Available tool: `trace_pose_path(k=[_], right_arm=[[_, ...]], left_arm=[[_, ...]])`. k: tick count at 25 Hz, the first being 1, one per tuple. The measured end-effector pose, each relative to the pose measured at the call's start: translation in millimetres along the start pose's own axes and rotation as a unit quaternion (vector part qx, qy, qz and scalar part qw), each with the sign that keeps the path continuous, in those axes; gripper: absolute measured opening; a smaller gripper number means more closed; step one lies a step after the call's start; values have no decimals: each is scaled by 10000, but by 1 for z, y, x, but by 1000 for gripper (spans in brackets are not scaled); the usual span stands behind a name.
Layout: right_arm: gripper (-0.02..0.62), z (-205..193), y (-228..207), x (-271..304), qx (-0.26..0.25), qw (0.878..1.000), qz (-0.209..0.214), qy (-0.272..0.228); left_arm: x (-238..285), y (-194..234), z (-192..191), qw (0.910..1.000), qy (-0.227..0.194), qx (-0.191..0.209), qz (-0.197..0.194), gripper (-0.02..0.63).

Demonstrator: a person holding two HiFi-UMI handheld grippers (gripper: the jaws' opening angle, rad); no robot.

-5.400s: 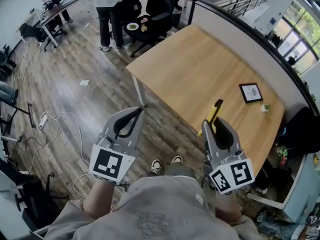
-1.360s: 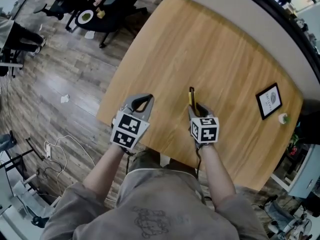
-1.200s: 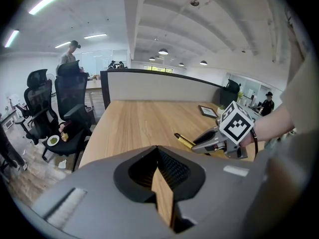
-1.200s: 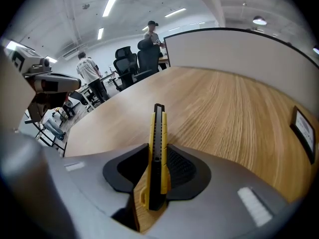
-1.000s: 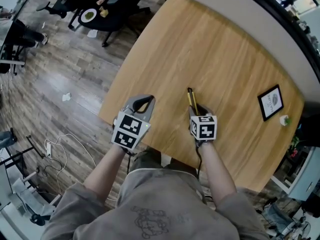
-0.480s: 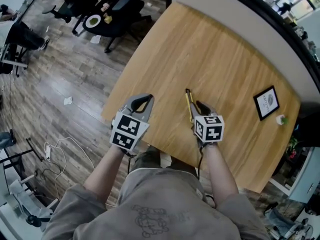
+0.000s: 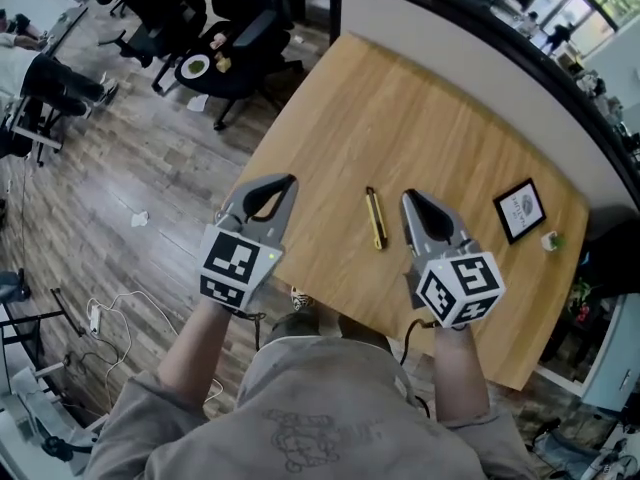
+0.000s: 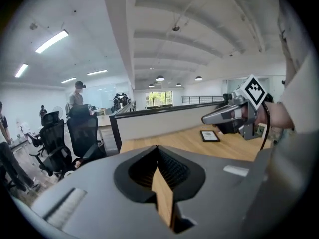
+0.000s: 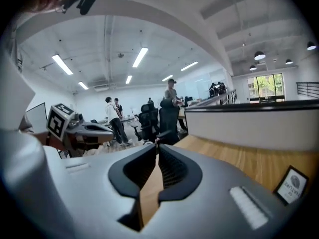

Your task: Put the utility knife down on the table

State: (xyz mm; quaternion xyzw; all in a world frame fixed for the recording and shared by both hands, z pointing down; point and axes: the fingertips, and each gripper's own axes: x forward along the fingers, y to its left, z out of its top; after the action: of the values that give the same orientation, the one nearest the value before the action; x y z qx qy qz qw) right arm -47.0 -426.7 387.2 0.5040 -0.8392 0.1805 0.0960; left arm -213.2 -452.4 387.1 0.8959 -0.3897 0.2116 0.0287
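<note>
Lying released on the pale wooden table (image 7: 450, 138), the slim yellow utility knife (image 7: 376, 218) looks delivered. The right gripper (image 7: 411, 198) has lifted clear, its empty jaws closing; the left gripper (image 7: 285, 181) is pressed together.

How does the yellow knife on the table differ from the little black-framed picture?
The utility knife is long and slim; the framed picture is squarish. The knife is yellow with dark trim; the picture has a black rim round a pale middle. Both sit on the wooden table, held by nothing.
</note>
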Motion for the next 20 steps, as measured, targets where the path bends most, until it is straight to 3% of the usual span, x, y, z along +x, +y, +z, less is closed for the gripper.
trace_pose_path(k=[2,5,11,15,20], right_arm=[[28,30,15,-20,-154,9992,82,-368],[26,71,36,-48,-375,9952,160,-891],[25,123,59,-95,-632,9846,115,-1629],[20,133,68,-115,-778,9804,82,-1811],[17,123,79,-120,-901,9823,143,-1637]], left_arm=[[-16,0,25,9994,-318,61,124,2],[-41,1,61,9953,-700,505,437,2],[-86,-4,109,9896,-1218,427,632,2],[-106,-12,120,9881,-1299,546,614,2],[-117,-22,116,9893,-1278,489,505,2]])
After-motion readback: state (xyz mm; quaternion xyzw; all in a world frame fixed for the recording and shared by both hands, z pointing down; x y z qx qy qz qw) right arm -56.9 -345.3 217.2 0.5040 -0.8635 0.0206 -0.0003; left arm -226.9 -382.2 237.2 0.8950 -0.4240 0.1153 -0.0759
